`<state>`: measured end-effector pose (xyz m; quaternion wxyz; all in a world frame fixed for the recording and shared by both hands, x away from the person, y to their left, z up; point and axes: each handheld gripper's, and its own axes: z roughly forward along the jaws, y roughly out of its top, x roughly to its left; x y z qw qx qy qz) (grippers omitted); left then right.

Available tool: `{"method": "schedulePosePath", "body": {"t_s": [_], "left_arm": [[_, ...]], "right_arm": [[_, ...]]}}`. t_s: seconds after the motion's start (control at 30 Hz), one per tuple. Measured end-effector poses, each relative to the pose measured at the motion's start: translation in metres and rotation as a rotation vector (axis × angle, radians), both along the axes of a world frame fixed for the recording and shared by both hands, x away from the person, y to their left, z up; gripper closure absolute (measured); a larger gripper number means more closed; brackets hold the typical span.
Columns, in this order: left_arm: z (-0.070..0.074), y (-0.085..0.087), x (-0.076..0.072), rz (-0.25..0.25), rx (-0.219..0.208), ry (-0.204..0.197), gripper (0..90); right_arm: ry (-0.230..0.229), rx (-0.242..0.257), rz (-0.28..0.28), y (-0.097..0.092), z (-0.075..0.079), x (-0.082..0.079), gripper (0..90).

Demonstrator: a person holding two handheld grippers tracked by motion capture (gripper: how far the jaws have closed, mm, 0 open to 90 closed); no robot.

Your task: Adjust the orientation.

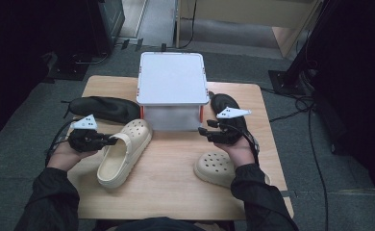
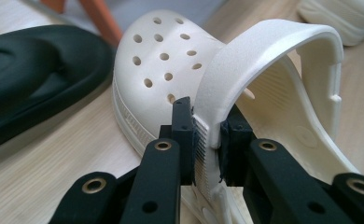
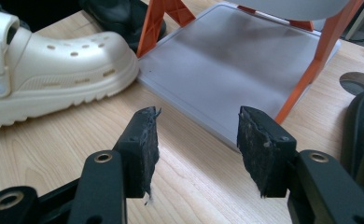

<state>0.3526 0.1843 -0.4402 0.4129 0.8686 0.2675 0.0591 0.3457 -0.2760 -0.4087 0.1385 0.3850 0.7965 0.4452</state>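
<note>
A cream clog [image 1: 125,151] lies on the wooden table [image 1: 176,192], toe toward the shelf. My left gripper [image 1: 112,140] is shut on its heel strap [image 2: 245,60]; in the left gripper view the pads pinch the strap's lower end, one on each side. A second cream clog [image 1: 214,166] lies sole-down under my right wrist. My right gripper [image 1: 202,131] hovers open just in front of the shelf's lower tray [image 3: 231,60], nothing between its jaws.
A white two-level shelf [image 1: 172,77] with orange legs [image 3: 320,56] stands at the table's far middle. One black shoe [image 1: 104,108] lies left of it, another [image 1: 226,108] right of it, behind my right gripper. Dark floor and cables surround the table.
</note>
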Motion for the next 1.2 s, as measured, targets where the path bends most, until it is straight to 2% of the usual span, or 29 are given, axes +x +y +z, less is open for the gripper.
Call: {"method": "schedulePosePath", "body": {"t_s": [0.13, 0.27, 0.33, 0.4, 0.5, 0.63, 0.77, 0.83, 0.9, 0.97, 1.0, 1.07, 1.2], "left_arm": [[0.0, -0.012, -0.003, -0.038, -0.006, 0.02, 80.3], [0.002, -0.026, -0.006, -0.041, 0.006, 0.026, 80.0], [0.003, -0.032, -0.007, -0.04, 0.0, 0.036, 79.7], [0.003, -0.039, -0.008, -0.046, -0.024, 0.065, 79.6], [0.003, -0.051, -0.01, -0.054, -0.045, 0.082, 78.8], [0.001, -0.061, -0.013, -0.064, -0.036, 0.086, 77.7], [0.0, -0.06, -0.013, -0.056, -0.043, 0.106, 75.4], [-0.003, -0.059, -0.015, -0.065, -0.034, 0.123, 73.2], [-0.003, -0.058, -0.015, -0.065, -0.04, 0.121, 70.5], [-0.002, -0.056, -0.014, -0.063, -0.06, 0.139, 67.2], [-0.001, -0.055, -0.013, -0.054, -0.06, 0.14, 61.6], [0.001, -0.052, -0.012, -0.047, -0.059, 0.128, 56.8], [0.008, -0.045, -0.008, -0.031, -0.095, 0.13, 52.4]], "right_arm": [[0.002, 0.001, 0.011, 0.003, 0.001, -0.001, 48.6], [-0.001, 0.005, 0.017, 0.007, 0.003, -0.003, 48.6], [-0.004, 0.002, 0.025, 0.01, 0.004, -0.005, 48.6], [-0.005, 0.006, 0.042, 0.014, 0.005, -0.007, 48.7], [-0.009, 0.002, 0.065, 0.022, 0.005, -0.01, 48.8], [-0.012, -0.002, 0.099, 0.034, 0.005, -0.013, 48.7], [0.0, -0.001, 0.126, 0.045, 0.003, -0.017, 48.7], [0.008, 0.005, 0.139, 0.051, 0.003, -0.019, 48.5], [0.009, 0.006, 0.146, 0.054, 0.003, -0.02, 48.3], [0.01, 0.006, 0.156, 0.059, 0.003, -0.022, 48.3], [0.011, 0.005, 0.162, 0.063, 0.003, -0.024, 48.2], [0.009, 0.007, 0.165, 0.065, 0.004, -0.026, 48.1], [0.005, 0.028, 0.179, 0.071, 0.006, -0.03, 47.9]]}}
